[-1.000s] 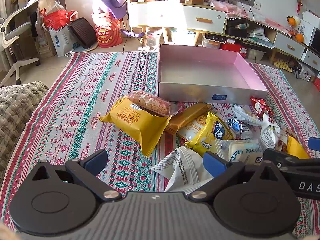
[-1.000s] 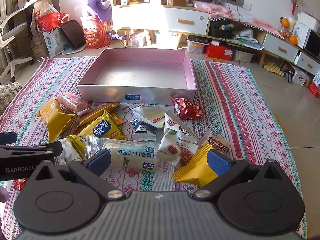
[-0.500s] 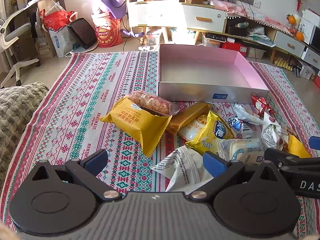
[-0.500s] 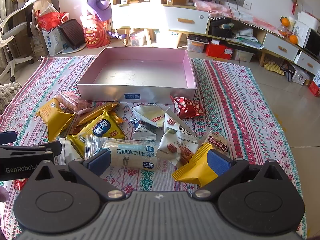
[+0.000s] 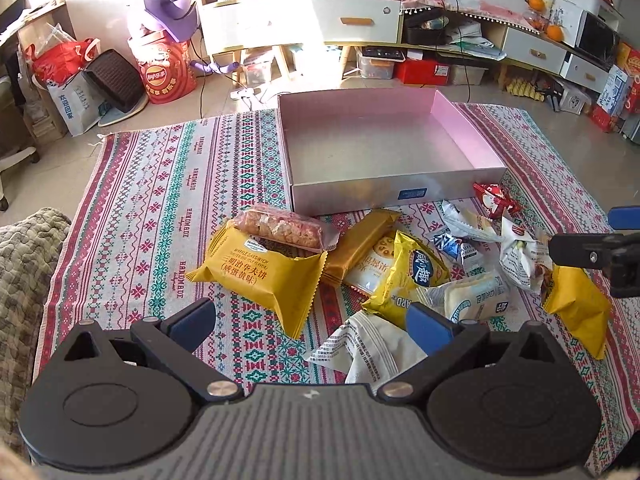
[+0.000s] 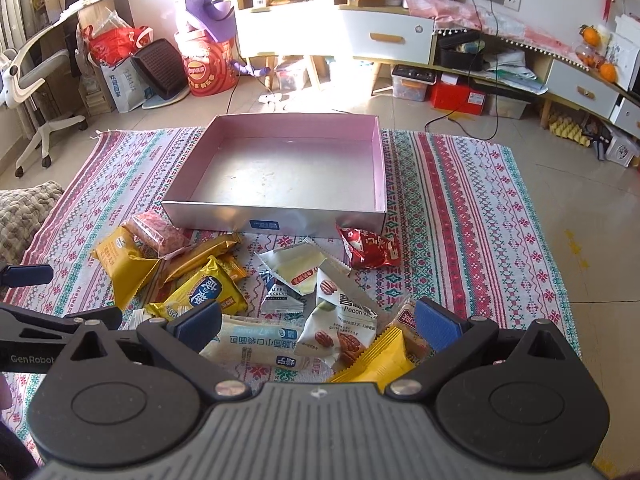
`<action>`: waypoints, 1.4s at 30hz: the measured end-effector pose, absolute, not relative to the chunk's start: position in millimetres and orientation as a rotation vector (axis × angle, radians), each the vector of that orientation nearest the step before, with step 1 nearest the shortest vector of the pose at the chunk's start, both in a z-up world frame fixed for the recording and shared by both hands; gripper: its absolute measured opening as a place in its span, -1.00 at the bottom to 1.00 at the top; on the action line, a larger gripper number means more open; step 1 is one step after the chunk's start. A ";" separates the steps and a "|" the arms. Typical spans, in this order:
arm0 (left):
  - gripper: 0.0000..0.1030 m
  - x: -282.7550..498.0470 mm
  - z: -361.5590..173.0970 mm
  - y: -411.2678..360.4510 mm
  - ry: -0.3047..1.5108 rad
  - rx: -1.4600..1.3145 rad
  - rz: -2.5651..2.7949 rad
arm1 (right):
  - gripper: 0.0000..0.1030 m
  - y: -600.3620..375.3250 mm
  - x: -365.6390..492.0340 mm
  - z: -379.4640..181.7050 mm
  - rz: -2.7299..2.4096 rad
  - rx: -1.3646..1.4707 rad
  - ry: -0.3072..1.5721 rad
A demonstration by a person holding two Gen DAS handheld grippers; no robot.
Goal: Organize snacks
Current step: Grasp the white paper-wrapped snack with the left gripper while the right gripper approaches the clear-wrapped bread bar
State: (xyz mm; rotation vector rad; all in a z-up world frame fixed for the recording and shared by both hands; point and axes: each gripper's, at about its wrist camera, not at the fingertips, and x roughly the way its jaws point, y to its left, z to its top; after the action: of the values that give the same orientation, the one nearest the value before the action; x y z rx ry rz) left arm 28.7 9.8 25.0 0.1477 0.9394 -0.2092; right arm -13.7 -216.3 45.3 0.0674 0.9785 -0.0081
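Observation:
An empty pink box sits on a patterned rug. In front of it lies a pile of several snack packets: a yellow waffle sandwich pack, a clear pack of pinkish bars, a yellow biscuit bag, a white bread pack, a pecan pack and a red packet. My left gripper hovers open above the pile's left side. My right gripper hovers open above the right side. Neither holds anything.
The rug lies on a tiled floor. A knitted cushion sits at the left edge. Cabinets, shelves, a red tub, bags and an office chair line the back of the room.
Both grippers have risen and tilted a little, so the box and pile sit lower in view. Nothing has been taken hold of.

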 end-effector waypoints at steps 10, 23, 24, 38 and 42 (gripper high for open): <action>0.95 43.4 12.5 19.3 1.012 0.137 -0.382 | 0.86 -202.9 5.2 26.1 0.316 0.005 1.117; 0.91 46.1 -29.7 -4.8 1.057 0.355 -0.663 | 0.67 -168.7 3.8 -0.3 0.590 -0.329 1.052; 0.91 45.9 -31.1 -6.0 1.053 0.361 -0.672 | 0.66 -166.9 3.4 -3.3 0.594 -0.351 1.047; 0.44 39.6 -44.0 -12.3 1.020 0.392 -0.680 | 0.53 -156.5 -6.9 -20.0 0.615 -0.484 0.995; 0.33 36.1 -42.5 -11.5 1.015 0.390 -0.677 | 0.52 -156.6 -7.3 -21.5 0.613 -0.493 0.987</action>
State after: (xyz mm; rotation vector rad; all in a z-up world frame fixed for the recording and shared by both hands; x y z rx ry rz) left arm 36.1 -11.5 -42.5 0.3901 1.0147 -0.6766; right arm -7.3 -156.6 -21.5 -0.4929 0.9875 0.6135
